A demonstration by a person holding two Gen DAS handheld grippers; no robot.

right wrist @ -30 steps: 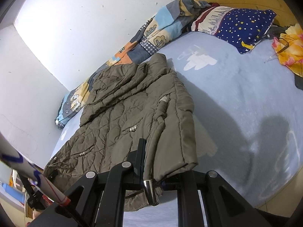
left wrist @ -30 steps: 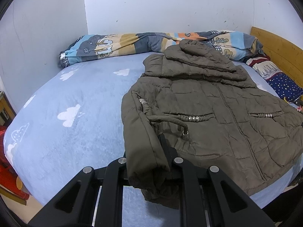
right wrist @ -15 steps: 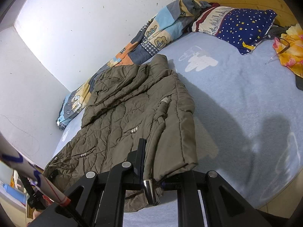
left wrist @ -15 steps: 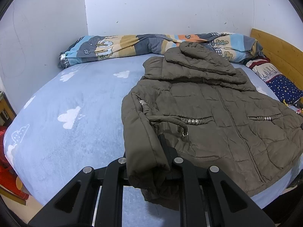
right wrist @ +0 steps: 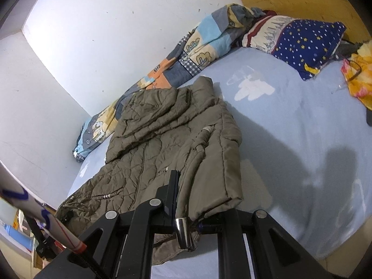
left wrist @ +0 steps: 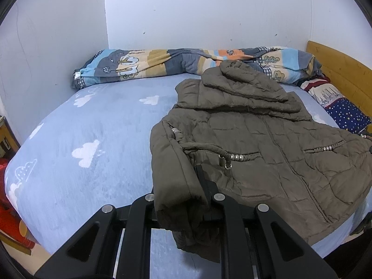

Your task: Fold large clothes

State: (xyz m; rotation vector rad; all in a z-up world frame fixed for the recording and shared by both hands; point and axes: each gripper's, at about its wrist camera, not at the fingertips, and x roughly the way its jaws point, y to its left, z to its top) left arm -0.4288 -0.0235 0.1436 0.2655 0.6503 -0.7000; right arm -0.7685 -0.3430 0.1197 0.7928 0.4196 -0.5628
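Observation:
An olive quilted hooded jacket (left wrist: 267,144) lies front-up on the light blue bed, hood toward the wall. It also shows in the right wrist view (right wrist: 162,148). My left gripper (left wrist: 186,200) is shut on the jacket's left bottom corner, which drapes over its fingers. My right gripper (right wrist: 186,207) is shut on the jacket's right bottom corner, with a metal drawstring toggle (right wrist: 183,232) hanging below. Both held corners are at the bed's near edge, with the side edges folded inward over the front.
A rolled patterned quilt (left wrist: 186,65) lies along the wall. A starry blue pillow (right wrist: 307,44) and a yellow cloth (right wrist: 360,79) sit by the wooden headboard (left wrist: 344,74). Blue cloud sheet (left wrist: 93,139) stretches left of the jacket. Red items (left wrist: 7,186) stand beside the bed.
The jacket has slid slightly toward the wall and lies flatter. Both grippers keep their hold on the bottom corners.

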